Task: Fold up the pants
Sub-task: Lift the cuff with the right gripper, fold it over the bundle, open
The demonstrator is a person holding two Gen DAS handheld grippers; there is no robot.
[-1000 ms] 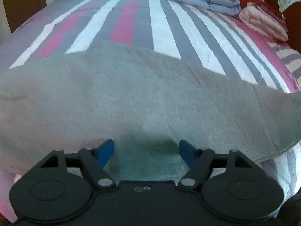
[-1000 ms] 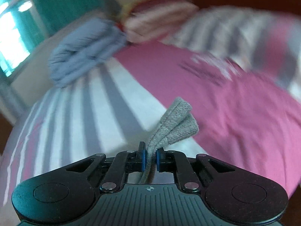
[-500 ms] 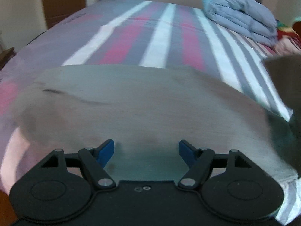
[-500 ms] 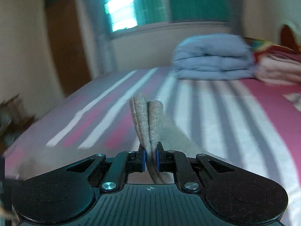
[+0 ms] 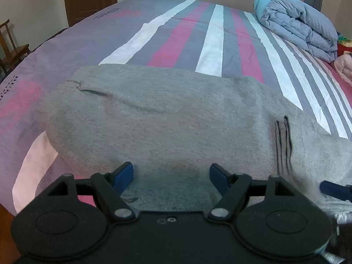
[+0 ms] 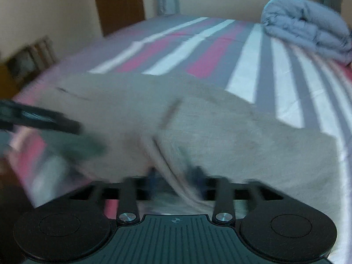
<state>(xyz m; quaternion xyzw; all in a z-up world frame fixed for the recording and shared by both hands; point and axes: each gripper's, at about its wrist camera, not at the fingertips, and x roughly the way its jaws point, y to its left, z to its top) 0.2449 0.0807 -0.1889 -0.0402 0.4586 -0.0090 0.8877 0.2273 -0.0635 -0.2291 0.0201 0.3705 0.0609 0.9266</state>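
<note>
Landmark: the grey knitted pants (image 5: 176, 118) lie spread on the bed sheet striped in pink, grey and white (image 5: 211, 44); every place below is given from them.
Long axis: the pants run crosswise before both my grippers, one end toward the wooden chair (image 5: 13, 44), the other toward the rolled blue-grey quilt (image 5: 303, 30), which sits well beyond the pants' far edge.
Left gripper (image 5: 171, 173): my jaws stand spread and hold nothing; they hover over the pants' near edge, cloth lying under the gap but not pinched.
Right gripper (image 6: 176, 176): my jaws have just been opening; a doubled grey cuff or hem of the pants (image 6: 173, 171) lies between them, and through the blur the pads look clear of it, so I judge it let go on top of the lower layer.
Fold line: from the left view the laid-over end (image 5: 283, 143) shows as dark ridges on the quilt-ward part of the pants.
Nearer hand: my right is at the fold; my left is nearer the chair-ward end.
Next move, my judgement: it turns on that crosswise axis; any further fold must carry one end along it, not across.
</note>
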